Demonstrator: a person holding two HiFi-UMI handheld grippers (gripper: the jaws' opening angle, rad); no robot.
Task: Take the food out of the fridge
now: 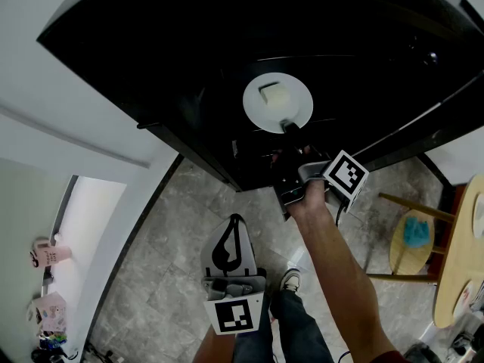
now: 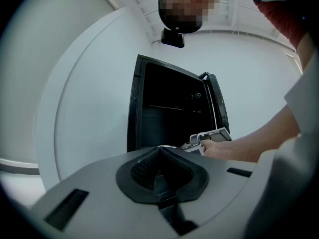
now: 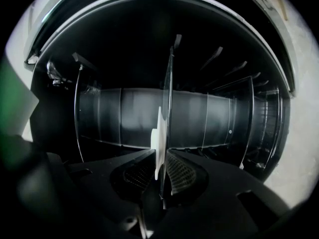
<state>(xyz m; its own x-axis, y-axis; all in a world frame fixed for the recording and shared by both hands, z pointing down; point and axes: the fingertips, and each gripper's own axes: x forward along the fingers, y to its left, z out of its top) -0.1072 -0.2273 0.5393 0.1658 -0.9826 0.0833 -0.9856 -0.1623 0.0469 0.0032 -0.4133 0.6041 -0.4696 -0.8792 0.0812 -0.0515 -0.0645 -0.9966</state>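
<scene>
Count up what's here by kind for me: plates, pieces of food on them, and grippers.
plate: 1
food piece: 1
grippers: 2, the left gripper and the right gripper
Total: 4

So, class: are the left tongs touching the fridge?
Apart. In the head view the left tongs hang over the floor, tiles showing between their tips and the fridge.

Food (image 1: 274, 94) on plate (image 1: 259, 116); plate inside fridge (image 1: 151, 51) compt.
</scene>
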